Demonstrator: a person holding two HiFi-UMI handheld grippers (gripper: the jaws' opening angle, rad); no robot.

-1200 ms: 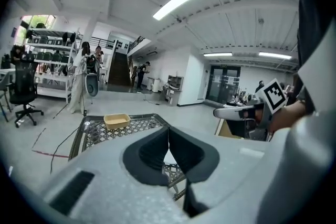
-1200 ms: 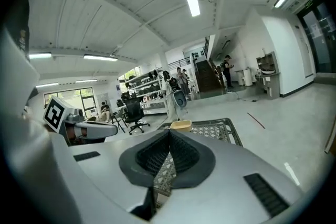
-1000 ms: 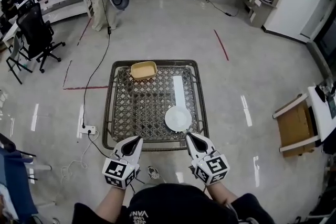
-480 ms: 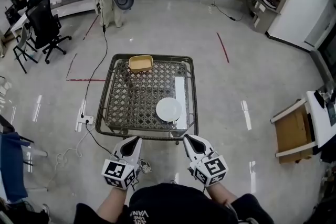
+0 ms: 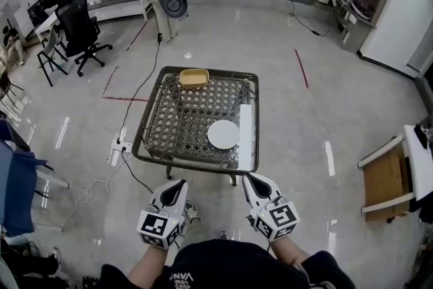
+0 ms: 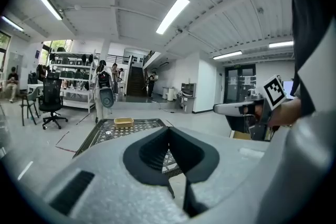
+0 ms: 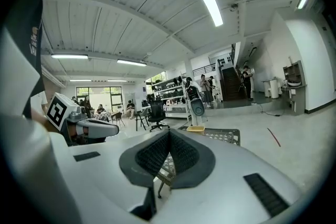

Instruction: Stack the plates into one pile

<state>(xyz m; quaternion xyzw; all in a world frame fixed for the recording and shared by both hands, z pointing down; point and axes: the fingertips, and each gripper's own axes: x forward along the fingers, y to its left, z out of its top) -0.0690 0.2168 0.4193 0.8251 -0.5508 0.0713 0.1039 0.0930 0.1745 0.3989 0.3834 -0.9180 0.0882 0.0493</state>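
Plate (image 5: pixel 223 134): white and round, it lies flat near the right front of the lattice-topped table (image 5: pixel 181 120), just beside one white strip (image 5: pixel 246 133). One disc is counted from above; whether others lie beneath it cannot be told. One yellow dish (image 5: pixel 194 78) sits at the far edge. The left gripper (image 5: pixel 177 184) and the right gripper (image 5: pixel 250 179) hang short of the table, each with jaws pressed together on nothing, probably because no pick is under way.
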